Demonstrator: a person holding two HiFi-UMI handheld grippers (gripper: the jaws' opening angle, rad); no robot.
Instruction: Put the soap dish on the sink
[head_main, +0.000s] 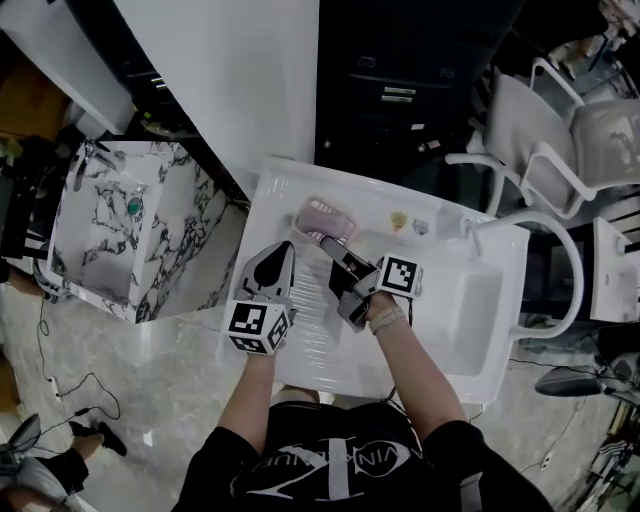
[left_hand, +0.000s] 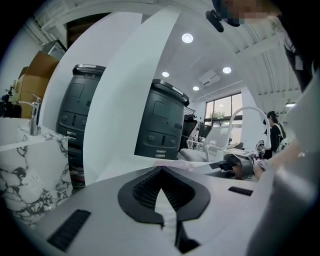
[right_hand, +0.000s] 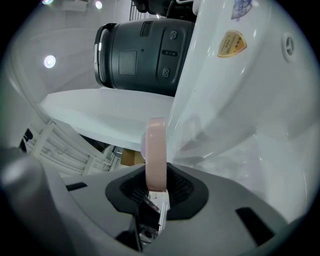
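Over the sink's (head_main: 478, 300) flat upper-left part, near the middle of the head view, the pink dish (head_main: 325, 217) was clamped in the right gripper (head_main: 328, 243). The carry looked nearly done: the dish was already above the sink's ledge, close to the back rim. What was left, by my reading, was to set it flat, let go and draw back. Whether it had touched the surface I could not tell, since the head view was too small and the gripper covered its near edge.

Seen from the right gripper (right_hand: 156, 171), the dish (right_hand: 156, 150) stood edge-on at centre frame, its near end pinched between the two dark pads and the rest sticking out past the fingertips. The white sink (right_hand: 240, 115) filled the right of that frame, just beside the dish.

At lower left of the dish in the head view, the left gripper (head_main: 287, 250) hung over the ribbed board. Its own view showed the left gripper (left_hand: 161, 170) with fingers seemingly drawn together, nothing between them.
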